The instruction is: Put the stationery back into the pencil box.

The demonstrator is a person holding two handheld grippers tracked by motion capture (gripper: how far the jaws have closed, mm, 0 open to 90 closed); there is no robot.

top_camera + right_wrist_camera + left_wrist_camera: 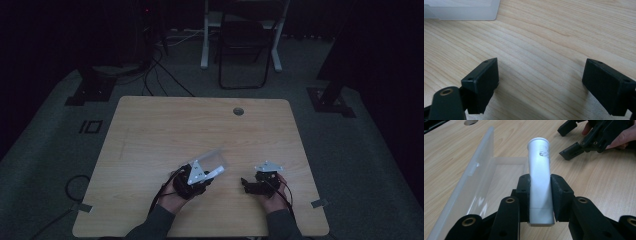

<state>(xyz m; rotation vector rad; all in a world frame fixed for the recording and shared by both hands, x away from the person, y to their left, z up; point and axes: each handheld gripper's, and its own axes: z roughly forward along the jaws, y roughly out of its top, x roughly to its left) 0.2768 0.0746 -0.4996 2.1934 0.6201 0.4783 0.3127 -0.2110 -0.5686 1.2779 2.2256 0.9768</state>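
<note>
The left gripper (541,195) holds a white tube (539,177). Its two black jaws press on the tube from both sides, near the tube's flat bottom end. The round cap end of the tube points away from the camera and sits a little higher. The tube is tilted a bit, and there is a small grey label near its cap.

Just beside the tube is a clear plastic box (474,182). It lies open on the wooden surface (599,182). Its long see-through wall runs along the left of the left gripper view, and the tube's far end is over the box's right edge. In the high view the box (212,161) shows as a pale shape just in front of the left gripper (197,181), near the middle of the surface (165,130).

The right gripper (540,85) is wide open. Nothing is between its two jaws, just bare wood. It sits low over the surface, and a corner of the box (461,11) shows at the top left of its view. In the high view the right gripper (250,184) is to the right of the left one, a little apart from it, and a hand (274,197) holds it.

A small round hole (238,111) is in the surface near the far edge. The room around it is dark, with a chair (245,45) behind.
</note>
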